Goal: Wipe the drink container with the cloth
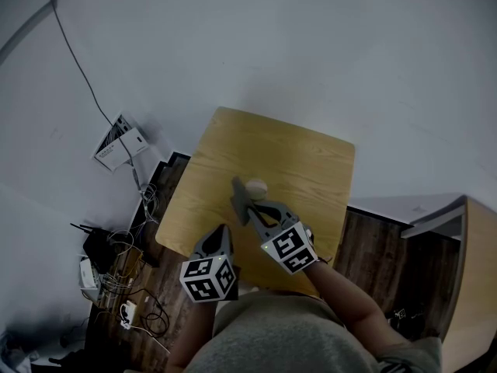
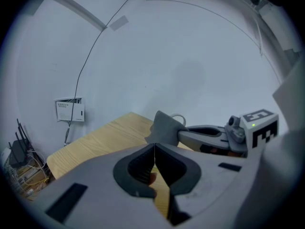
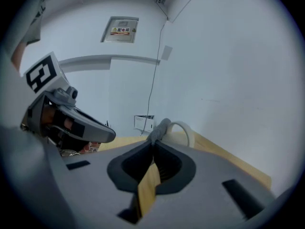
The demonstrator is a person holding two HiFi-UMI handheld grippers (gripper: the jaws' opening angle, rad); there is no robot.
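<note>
At centre of the head view, your right hand-held gripper [image 1: 248, 210] grips the cloth [image 1: 238, 199] just beside the cup [image 1: 257, 187] on the counter [image 1: 303, 162]; your left hand-held gripper [image 1: 221, 237], lower left, is clenched on nothing.

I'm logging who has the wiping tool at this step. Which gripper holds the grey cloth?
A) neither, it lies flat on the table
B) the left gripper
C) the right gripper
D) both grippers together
C: the right gripper has its jaws shut on the grey cloth just in front of the cup, while the left gripper is shut with nothing between its jaws.
</note>
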